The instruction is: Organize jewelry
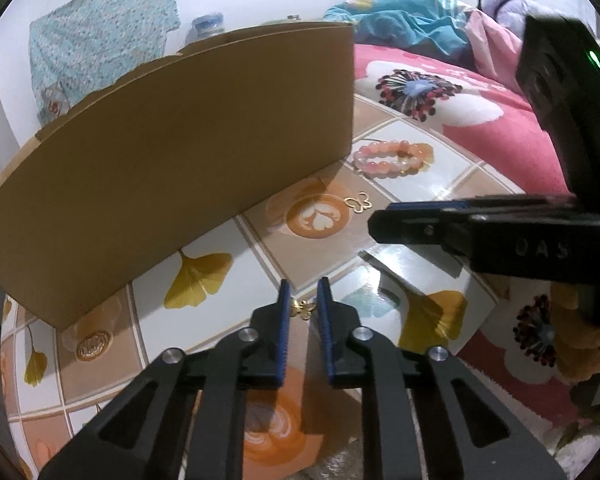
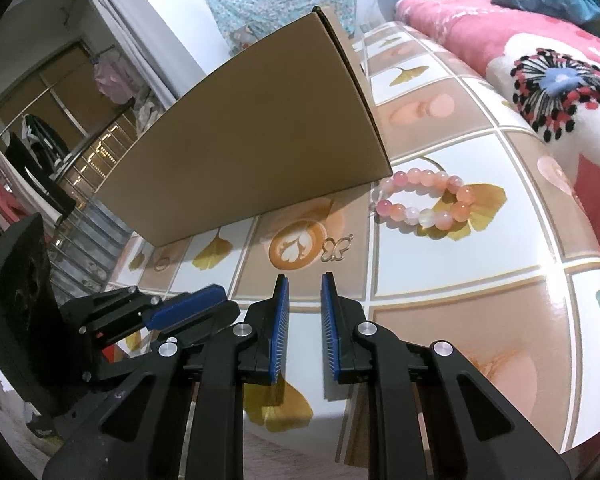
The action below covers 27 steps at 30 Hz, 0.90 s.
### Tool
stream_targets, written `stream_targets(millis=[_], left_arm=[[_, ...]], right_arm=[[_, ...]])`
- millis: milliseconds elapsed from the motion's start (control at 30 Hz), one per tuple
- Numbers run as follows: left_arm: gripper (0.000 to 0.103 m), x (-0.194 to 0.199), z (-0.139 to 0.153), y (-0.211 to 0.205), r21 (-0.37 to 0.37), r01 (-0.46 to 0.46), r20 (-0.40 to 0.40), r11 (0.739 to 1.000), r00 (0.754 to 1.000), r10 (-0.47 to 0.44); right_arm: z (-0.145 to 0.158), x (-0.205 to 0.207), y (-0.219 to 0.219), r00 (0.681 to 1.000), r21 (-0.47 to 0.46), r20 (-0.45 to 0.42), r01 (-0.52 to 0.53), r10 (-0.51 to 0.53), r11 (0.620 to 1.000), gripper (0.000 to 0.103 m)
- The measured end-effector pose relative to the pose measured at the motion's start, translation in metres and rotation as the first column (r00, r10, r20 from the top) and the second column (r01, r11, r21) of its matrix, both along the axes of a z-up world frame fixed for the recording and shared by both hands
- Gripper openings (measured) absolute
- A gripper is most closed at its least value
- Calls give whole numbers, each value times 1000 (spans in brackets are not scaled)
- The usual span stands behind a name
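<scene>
A brown cardboard box (image 1: 172, 152) stands on the patterned tabletop (image 1: 228, 320); it also shows in the right wrist view (image 2: 252, 160). A pink bead bracelet (image 1: 392, 158) (image 2: 424, 202) lies by its corner. A gold butterfly outline piece (image 1: 358, 202) (image 2: 336, 249) lies in front of the box. My left gripper (image 1: 303, 304) is open, its tips on either side of a small gold butterfly piece (image 1: 304, 309) on the table. My right gripper (image 2: 304, 300) is open and empty, a little short of the outline butterfly. It also shows side-on in the left wrist view (image 1: 380, 224).
A pink flowered blanket (image 1: 440, 92) (image 2: 540, 60) borders the table on the right. The left gripper's body (image 2: 100, 320) sits at the lower left of the right wrist view. A patterned cloth (image 1: 100, 32) hangs on the wall behind the box.
</scene>
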<state>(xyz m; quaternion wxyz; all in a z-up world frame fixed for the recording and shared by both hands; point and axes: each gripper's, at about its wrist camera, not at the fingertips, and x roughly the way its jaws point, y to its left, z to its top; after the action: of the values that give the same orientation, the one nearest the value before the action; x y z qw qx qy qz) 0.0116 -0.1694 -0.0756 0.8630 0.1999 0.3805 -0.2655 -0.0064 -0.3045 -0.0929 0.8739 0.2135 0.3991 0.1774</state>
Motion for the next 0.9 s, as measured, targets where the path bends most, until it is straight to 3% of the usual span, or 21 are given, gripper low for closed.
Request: stream_targets(millis=[200, 300, 600, 800, 900], left_arm=[[9, -4, -1, -3, 28, 17, 37, 999, 999, -18], [3, -4, -1, -4, 30, 21, 39, 999, 999, -22], [3, -3, 3, 5, -9, 13, -2, 1000, 1000, -13], [6, 1, 3, 11, -18, -19, -41, 1000, 999, 19], [17, 4, 4, 12, -30, -33, -61, 999, 998, 31]], right_arm=[[2, 0, 0, 1000, -19, 1, 1, -1, 1000, 16], [4, 0, 0, 1000, -26, 2, 3, -2, 1000, 16], [10, -1, 0, 1000, -53, 10, 5, -5, 999, 17], [12, 0, 1, 1000, -55, 8, 4, -4, 998, 17], [12, 0, 3, 1000, -57, 6, 3, -2, 998, 17]])
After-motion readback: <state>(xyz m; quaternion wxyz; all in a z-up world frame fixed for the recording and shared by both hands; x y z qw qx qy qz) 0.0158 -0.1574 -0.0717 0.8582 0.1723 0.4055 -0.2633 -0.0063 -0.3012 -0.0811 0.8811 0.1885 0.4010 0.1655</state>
